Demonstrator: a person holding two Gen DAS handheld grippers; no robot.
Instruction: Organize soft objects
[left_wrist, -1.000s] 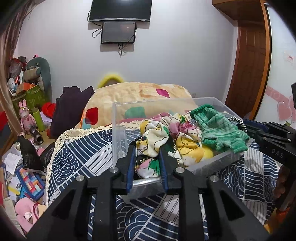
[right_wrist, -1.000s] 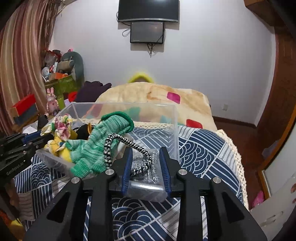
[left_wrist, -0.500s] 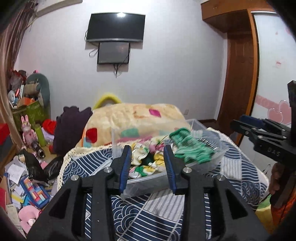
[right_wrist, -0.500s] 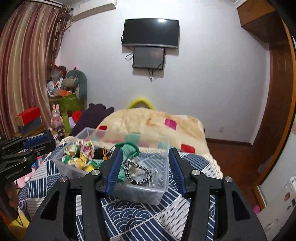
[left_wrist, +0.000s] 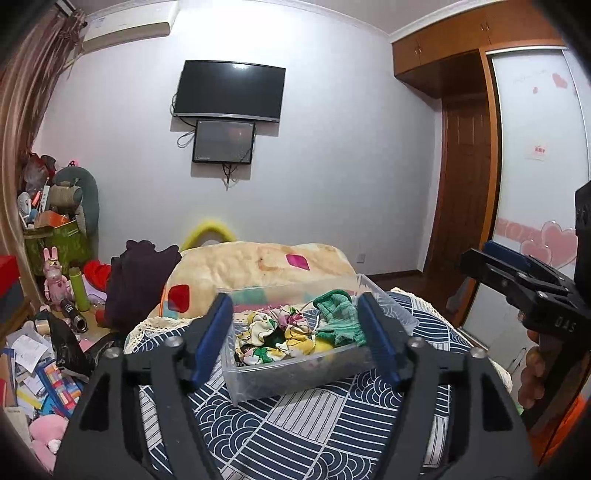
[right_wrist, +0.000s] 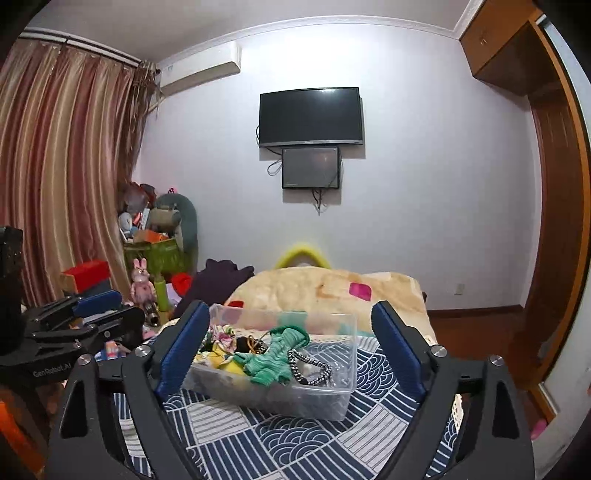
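A clear plastic bin (left_wrist: 280, 384) (right_wrist: 332, 400) stands on the blue patterned bedspread. It holds a floral scrunchie (left_wrist: 273, 332), a green knit sock (left_wrist: 338, 321) (right_wrist: 275, 354) and a black-and-white braided band (right_wrist: 310, 367). My left gripper (left_wrist: 295, 339) is open and empty, held back from the bin's near side. My right gripper (right_wrist: 290, 350) is open and empty, also back from the bin. Each gripper shows in the other's view: the right gripper (left_wrist: 517, 280) and the left gripper (right_wrist: 92, 317).
A cream blanket (left_wrist: 255, 264) lies at the head of the bed, a dark garment (left_wrist: 138, 277) to its left. The floor at the left is cluttered with toys and boxes (left_wrist: 40, 362). A wooden door (left_wrist: 461, 192) is at the right.
Both grippers opened, let go of the bin and its contents, and pulled back and up. The bin now sits on the bed by itself.
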